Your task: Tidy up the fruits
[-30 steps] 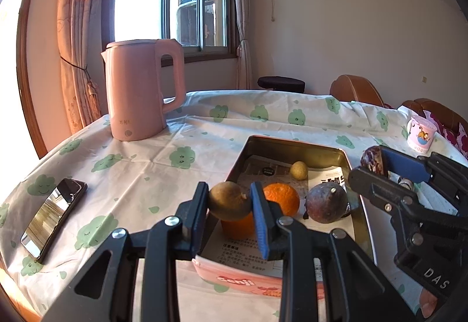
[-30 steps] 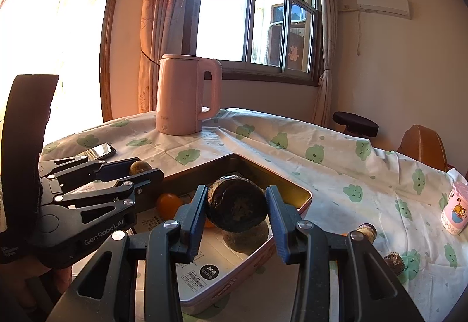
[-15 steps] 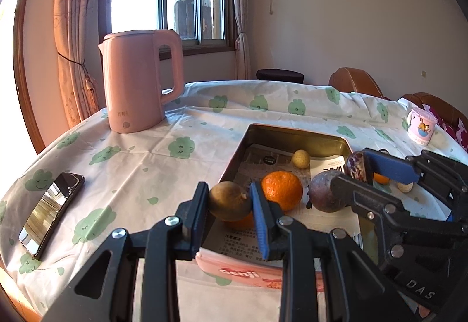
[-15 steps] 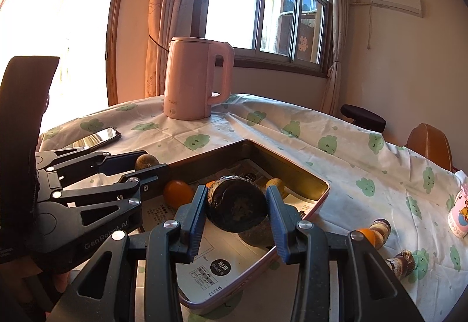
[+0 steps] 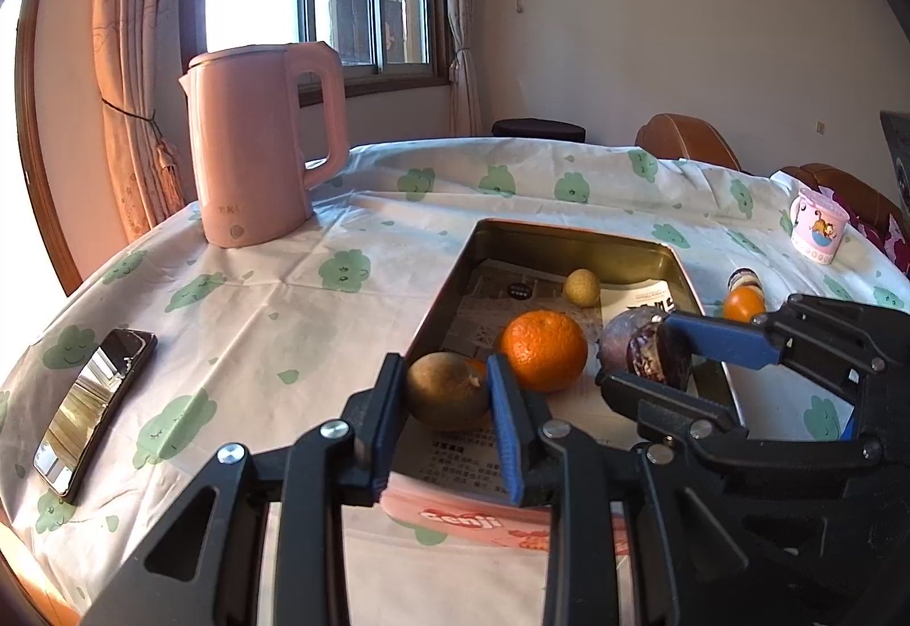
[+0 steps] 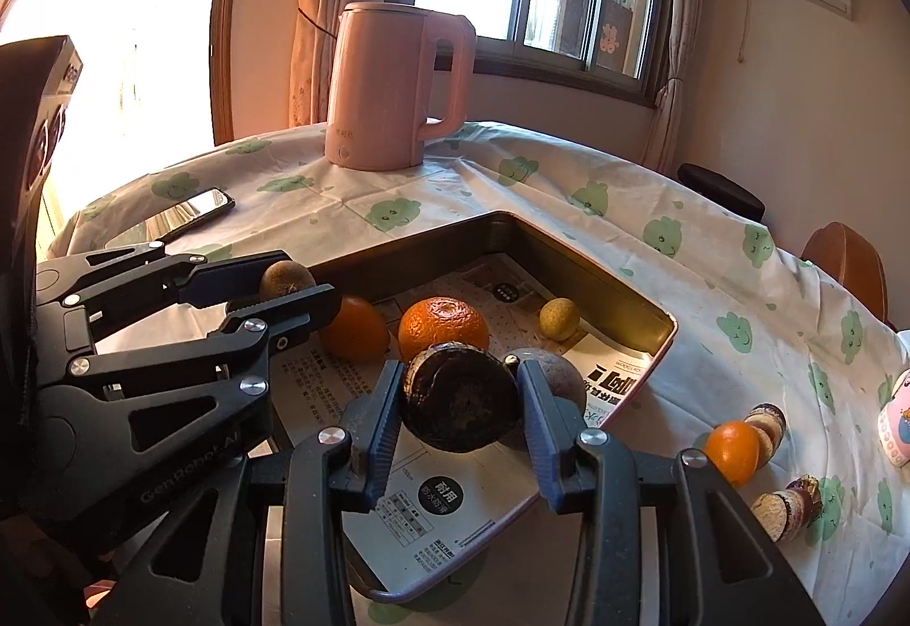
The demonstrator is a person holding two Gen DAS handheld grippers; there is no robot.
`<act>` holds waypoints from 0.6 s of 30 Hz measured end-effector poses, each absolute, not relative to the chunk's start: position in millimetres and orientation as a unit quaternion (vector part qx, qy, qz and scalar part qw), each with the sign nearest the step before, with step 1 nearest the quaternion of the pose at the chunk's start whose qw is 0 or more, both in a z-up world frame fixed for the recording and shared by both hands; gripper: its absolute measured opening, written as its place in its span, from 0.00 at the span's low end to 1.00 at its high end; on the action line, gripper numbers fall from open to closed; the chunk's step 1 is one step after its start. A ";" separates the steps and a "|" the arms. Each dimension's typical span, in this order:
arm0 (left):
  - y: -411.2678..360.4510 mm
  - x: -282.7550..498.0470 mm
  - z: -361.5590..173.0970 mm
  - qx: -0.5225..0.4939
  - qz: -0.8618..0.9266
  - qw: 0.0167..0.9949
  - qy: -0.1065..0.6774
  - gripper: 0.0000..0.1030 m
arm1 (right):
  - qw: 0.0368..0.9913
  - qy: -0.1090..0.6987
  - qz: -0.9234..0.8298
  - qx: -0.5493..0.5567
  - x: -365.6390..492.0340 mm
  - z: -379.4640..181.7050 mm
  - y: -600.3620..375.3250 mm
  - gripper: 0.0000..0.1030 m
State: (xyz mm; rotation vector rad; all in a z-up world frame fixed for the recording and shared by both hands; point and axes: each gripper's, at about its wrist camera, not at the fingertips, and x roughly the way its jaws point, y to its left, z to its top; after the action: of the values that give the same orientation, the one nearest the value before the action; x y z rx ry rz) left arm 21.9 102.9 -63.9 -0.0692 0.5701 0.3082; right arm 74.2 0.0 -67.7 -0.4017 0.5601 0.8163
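Observation:
A metal tray (image 5: 574, 235) (image 6: 574, 256) lined with printed paper sits on the cloth-covered table. My left gripper (image 5: 446, 393) (image 6: 284, 285) is shut on a small brown-green fruit (image 5: 446, 390) (image 6: 286, 279) over the tray's near left edge. My right gripper (image 6: 460, 407) (image 5: 648, 359) is shut on a dark purple fruit (image 6: 462, 405) (image 5: 645, 350) just above the tray's paper. In the tray lie a large orange (image 5: 543, 350) (image 6: 443, 327), a second orange (image 6: 354, 329), a small yellow fruit (image 5: 582, 287) (image 6: 559, 319) and a grey-purple round fruit (image 6: 554, 370) behind the held one.
A pink kettle (image 5: 264, 142) (image 6: 398, 83) stands at the back left. A phone (image 5: 94, 401) (image 6: 190, 214) lies on the left. Right of the tray lie an orange (image 6: 733, 450) (image 5: 742, 305), several cut fruit pieces (image 6: 788, 506) and a pink cartoon cup (image 5: 819, 225).
My right gripper has carried the dark purple fruit lower and further in over the tray. The left gripper has stayed nearly still, holding its fruit.

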 end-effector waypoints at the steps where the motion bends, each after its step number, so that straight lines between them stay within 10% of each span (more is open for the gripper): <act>1: 102.7 21.9 -63.9 -0.032 0.153 0.947 0.281 0.31 | 0.860 0.270 0.389 -0.191 75.3 -68.2 0.0 0.41; 6: 101.6 19.4 -62.9 -0.030 0.164 0.946 0.277 0.32 | 0.856 0.284 0.392 -0.183 80.2 -69.8 -1.0 0.44; 11: 103.4 11.6 -56.9 -0.038 0.182 0.947 0.260 0.65 | 0.868 0.268 0.384 -0.169 78.2 -64.0 -12.5 0.53; 18: 76.5 11.3 -43.6 -0.032 0.156 0.957 0.241 0.67 | 0.890 0.240 0.360 -0.146 76.7 -47.5 -55.7 0.54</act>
State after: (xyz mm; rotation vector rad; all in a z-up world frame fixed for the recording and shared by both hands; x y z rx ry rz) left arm 11.3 76.5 -43.6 -0.0646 0.4887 0.3163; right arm 76.7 -55.7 -47.5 -0.3032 0.4989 0.7468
